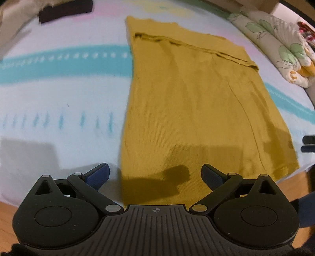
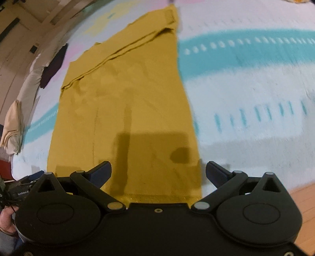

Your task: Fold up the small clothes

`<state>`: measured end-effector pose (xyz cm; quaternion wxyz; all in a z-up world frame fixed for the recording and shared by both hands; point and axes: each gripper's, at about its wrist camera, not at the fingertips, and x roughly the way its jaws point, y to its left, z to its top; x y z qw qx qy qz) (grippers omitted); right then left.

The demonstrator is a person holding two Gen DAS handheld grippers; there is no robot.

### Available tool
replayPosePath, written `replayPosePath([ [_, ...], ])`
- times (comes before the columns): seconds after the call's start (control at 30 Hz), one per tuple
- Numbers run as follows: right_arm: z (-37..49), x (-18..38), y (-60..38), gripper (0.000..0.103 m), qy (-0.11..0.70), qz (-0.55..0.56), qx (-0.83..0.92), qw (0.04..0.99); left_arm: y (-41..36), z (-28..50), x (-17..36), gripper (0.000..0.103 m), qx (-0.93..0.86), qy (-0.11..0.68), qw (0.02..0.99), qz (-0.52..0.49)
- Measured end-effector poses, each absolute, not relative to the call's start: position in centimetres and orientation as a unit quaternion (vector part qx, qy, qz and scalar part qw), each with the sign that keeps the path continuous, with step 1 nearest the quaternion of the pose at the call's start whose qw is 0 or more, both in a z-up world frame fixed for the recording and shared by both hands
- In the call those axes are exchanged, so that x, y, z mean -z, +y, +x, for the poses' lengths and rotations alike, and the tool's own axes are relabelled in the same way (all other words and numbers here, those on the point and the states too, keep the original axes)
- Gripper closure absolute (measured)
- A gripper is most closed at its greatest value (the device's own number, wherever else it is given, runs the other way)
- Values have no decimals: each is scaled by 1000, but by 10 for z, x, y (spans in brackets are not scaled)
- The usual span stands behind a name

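Note:
A mustard-yellow knit garment [image 1: 193,102] lies flat on the bed as a long rectangle, with a folded-over band across its far end. It also shows in the right wrist view [image 2: 126,102]. My left gripper [image 1: 155,175] is open and empty, hovering above the garment's near hem toward its left corner. My right gripper [image 2: 158,173] is open and empty, above the near hem toward its right corner. The right gripper's fingertips [image 1: 308,143] show at the right edge of the left wrist view.
The bed sheet [image 1: 59,94] is pale with teal stripes and pink patches. A dark folded cloth [image 1: 65,9] lies at the far left. A floral quilt [image 1: 279,45] is bunched at the far right. A wooden floor [image 2: 303,197] runs along the bed's near edge.

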<state>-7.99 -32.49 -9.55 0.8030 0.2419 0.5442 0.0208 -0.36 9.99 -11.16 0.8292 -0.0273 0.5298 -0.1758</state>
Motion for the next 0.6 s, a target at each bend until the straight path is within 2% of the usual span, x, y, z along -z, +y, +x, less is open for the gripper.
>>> replayPosePath([
  [0.33,-78,127,-316,2,590,242,-31,770,91,-8,118,3,178,521,835,7],
  [0.47,-78,128,-313,1,596,230,-36,768,92,-11,116,8,175,518,837,15],
  [0.53,-77,129,-313,4,597,234,-34,767,89,-11,116,14,170,516,839,26],
  [0.57,-76,129,-313,6,598,231,-34,767,89,-12,115,22,166,514,841,31],
  [0.6,-75,129,-312,18,597,226,-33,769,90,-12,114,34,161,511,843,34],
])
